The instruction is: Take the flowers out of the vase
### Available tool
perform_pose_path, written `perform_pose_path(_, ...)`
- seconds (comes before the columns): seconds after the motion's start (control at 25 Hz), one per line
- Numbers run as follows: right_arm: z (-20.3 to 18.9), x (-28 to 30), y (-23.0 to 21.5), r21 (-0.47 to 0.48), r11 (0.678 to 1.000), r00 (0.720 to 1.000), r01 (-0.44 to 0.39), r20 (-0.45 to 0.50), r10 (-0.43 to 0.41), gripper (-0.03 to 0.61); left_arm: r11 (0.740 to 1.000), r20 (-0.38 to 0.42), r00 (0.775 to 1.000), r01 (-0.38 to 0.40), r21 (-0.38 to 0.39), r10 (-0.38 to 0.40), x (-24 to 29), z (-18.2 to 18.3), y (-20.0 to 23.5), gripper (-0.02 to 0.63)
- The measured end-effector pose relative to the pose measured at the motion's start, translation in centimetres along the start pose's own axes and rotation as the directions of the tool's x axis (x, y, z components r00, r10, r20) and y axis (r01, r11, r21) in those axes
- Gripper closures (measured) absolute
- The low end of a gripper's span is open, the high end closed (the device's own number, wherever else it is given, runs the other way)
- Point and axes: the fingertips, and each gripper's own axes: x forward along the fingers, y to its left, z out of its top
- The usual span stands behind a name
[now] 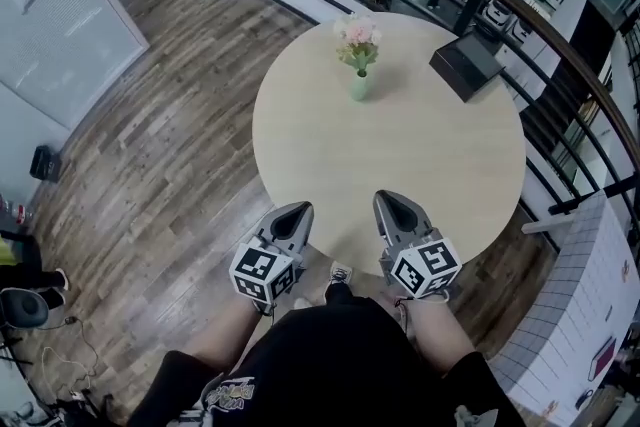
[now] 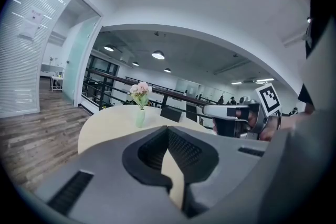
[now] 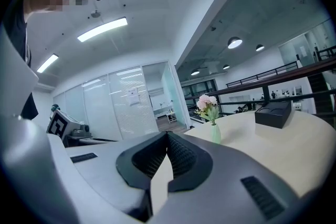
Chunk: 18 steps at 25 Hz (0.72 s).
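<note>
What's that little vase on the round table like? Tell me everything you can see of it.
The vase is small, pale green and smooth, perhaps glass or ceramic. It stands upright on the far part of the round, light-coloured table. It holds a small bunch of pink and white flowers with green leaves. Nothing else touches it. A black box lies apart from it, to its right in the head view.

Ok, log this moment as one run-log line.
phase: not started | left tool: shut, empty, at near edge of table | right tool: shut, empty, beside it | flowers: upright in vase, untouched
</note>
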Motion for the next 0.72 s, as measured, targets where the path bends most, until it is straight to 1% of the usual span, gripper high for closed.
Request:
perform_pose_path(0.32, 1.0, 1.9, -5.1, 0.006, 1.0, 1.0, -0.015, 0.002, 0.015, 0.557, 0.999, 0.0, 1.0, -0.027, 0.021, 0.027, 5.7, 1.0, 0.8, 0.607)
perform_pose_path(0.6, 2.0, 3.8, -6.9, -0.003, 0.999, 0.999, -0.035, 0.008, 0.036, 0.557, 0.998, -0.012, 0.999, -0.047, 0.038, 0.048, 9.1, 2.1, 1.9, 0.606)
perform_pose_path(0.72, 2.1, 4.3, -7.7, 0.005, 0.999, 0.999, -0.034, 0.016, 0.034, 0.557, 0.997, -0.025, 0.999, -0.045, 0.06, 0.046, 10.3, 2.2, 2.1, 0.606)
